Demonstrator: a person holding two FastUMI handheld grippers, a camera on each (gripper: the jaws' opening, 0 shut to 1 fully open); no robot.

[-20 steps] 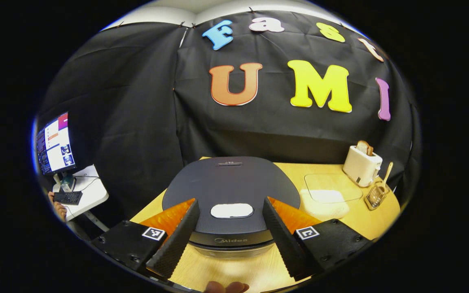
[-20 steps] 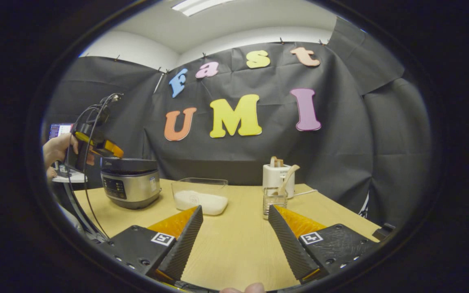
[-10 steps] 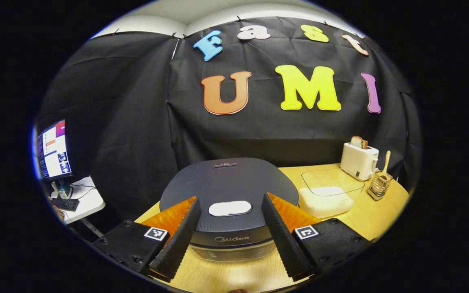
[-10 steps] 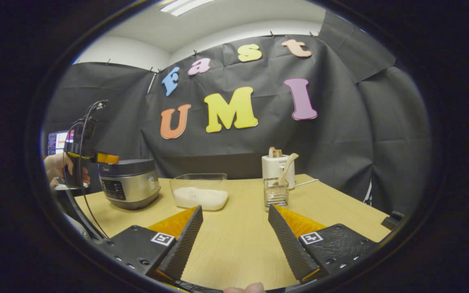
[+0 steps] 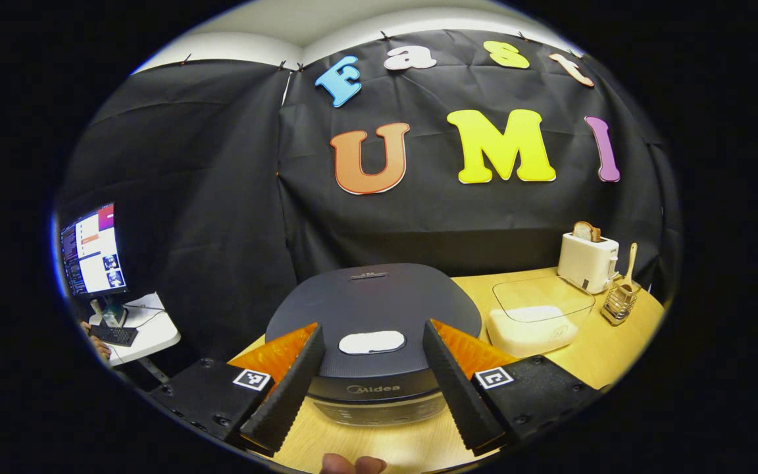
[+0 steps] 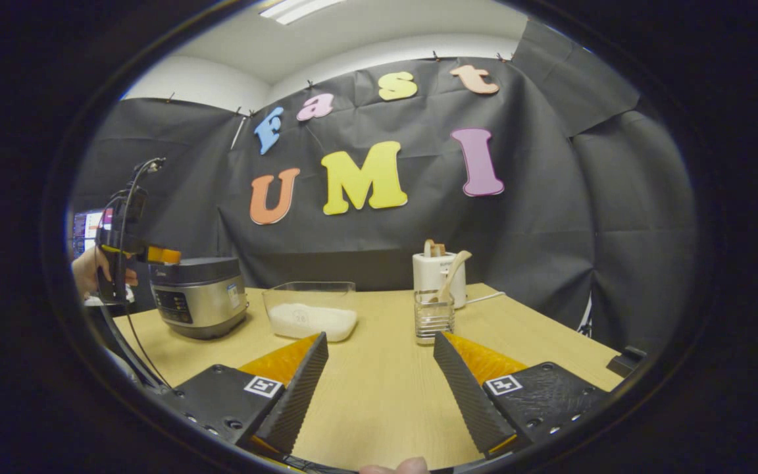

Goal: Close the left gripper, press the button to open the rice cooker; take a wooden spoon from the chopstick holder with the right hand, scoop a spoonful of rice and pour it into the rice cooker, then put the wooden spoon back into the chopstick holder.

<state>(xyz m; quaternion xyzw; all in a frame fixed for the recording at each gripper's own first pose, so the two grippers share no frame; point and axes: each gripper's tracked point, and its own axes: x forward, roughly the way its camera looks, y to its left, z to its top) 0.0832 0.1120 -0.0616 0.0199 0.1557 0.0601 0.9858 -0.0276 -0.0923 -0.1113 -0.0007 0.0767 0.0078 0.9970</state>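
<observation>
The dark-lidded silver rice cooker (image 5: pixel 372 329), lid down, "Midea" showing on its front, is sitting on the wooden counter (image 6: pixel 379 388). Beside it, a clear plastic tub (image 6: pixel 310 311) is holding white rice. Beyond the tub, a clear chopstick holder (image 6: pixel 433 317) is holding the wooden spoon (image 6: pixel 451 273). The left gripper (image 5: pixel 369 375) and right gripper (image 6: pixel 379 382) are keeping their jaws wide apart, gripping nothing.

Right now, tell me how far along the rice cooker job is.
Nothing is done yet: the cooker lid is shut. In hand: the left gripper, fingers apart, hovers before the white button. Left: close, press, then the open right gripper must fetch the spoon from the holder, scoop rice, pour, return it.
</observation>
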